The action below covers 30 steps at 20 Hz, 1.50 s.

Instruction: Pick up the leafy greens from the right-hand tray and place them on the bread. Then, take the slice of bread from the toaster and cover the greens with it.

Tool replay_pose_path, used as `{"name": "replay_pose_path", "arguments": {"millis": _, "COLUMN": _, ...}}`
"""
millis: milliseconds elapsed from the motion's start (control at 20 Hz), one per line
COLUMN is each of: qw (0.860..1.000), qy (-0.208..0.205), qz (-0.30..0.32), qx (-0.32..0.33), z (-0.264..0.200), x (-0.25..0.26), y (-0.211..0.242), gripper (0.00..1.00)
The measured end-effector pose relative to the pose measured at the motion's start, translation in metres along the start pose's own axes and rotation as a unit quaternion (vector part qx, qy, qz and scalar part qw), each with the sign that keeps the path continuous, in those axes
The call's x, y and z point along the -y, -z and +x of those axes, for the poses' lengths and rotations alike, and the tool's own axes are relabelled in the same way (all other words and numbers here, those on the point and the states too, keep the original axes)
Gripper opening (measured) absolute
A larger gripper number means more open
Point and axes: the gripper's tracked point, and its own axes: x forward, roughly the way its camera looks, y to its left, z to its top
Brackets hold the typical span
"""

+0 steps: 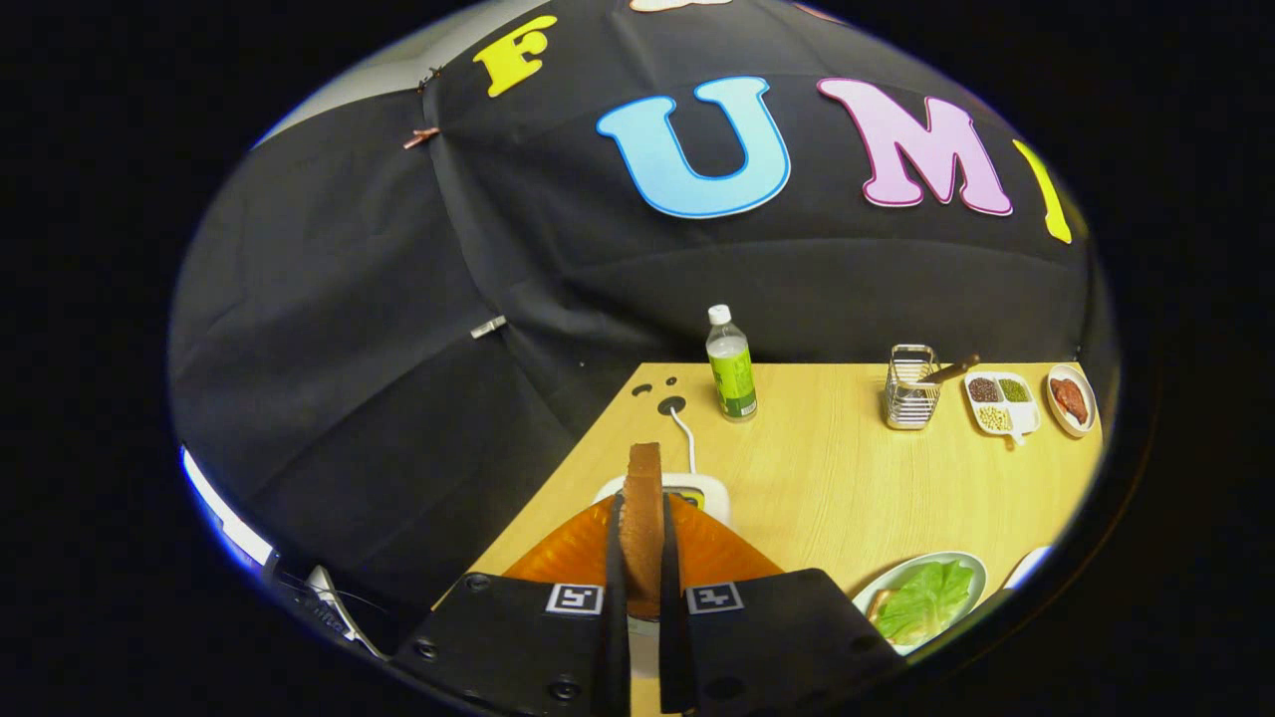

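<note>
Brown toasted bread slice [643, 518] stands upright, clamped edge-on in the gripper [643, 588]. Green leafy lettuce [926, 597] lies on a white plate [971, 565] at the wooden worktop's [847, 478] near edge.

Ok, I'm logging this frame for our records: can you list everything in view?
bread slice: 1, brown, upright between the fingers
toaster: 1, white, beyond the bread, corded
bottle: 1, green label, far table edge
wire rack: 1, silver, right of bottle
divided dish: 1, white, beside rack
small plate: 1, reddish food, beside dish
plate with greens: 1, right of fingers
table: 1, light wood
gripper: 1, shut on the bread slice
</note>
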Motion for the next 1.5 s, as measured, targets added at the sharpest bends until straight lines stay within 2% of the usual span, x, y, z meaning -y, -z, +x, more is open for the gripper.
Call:
{"name": "replay_pose_path", "arguments": {"millis": 250, "qw": 0.999, "qy": -0.012, "qz": 0.003, "qx": 0.049, "z": -0.048, "x": 0.017, "y": -0.046, "gripper": 0.16}}
{"name": "replay_pose_path", "arguments": {"millis": 450, "qw": 0.996, "qy": 0.019, "qz": 0.008, "qx": 0.084, "z": -0.093, "x": 0.071, "y": -0.070, "gripper": 0.16}}
{"name": "replay_pose_path", "arguments": {"millis": 550, "qw": 0.995, "qy": 0.041, "qz": 0.018, "qx": 0.092, "z": -0.109, "x": 0.104, "y": -0.068, "gripper": 0.16}}
{"name": "replay_pose_path", "arguments": {"millis": 800, "qw": 0.990, "qy": 0.112, "qz": 0.046, "qx": 0.075, "z": -0.130, "x": 0.192, "y": -0.022, "gripper": 0.16}}
{"name": "replay_pose_path", "arguments": {"millis": 950, "qw": 0.987, "qy": 0.132, "qz": 0.075, "qx": 0.058, "z": -0.127, "x": 0.221, "y": 0.020, "gripper": 0.16}}
{"name": "replay_pose_path", "arguments": {"millis": 1200, "qw": 0.981, "qy": 0.129, "qz": 0.140, "qx": 0.028, "z": -0.108, "x": 0.237, "y": 0.080, "gripper": 0.16}}
{"name": "replay_pose_path", "arguments": {"millis": 1500, "qw": 0.970, "qy": 0.120, "qz": 0.210, "qx": 0.001, "z": -0.079, "x": 0.247, "y": 0.123, "gripper": 0.16}}
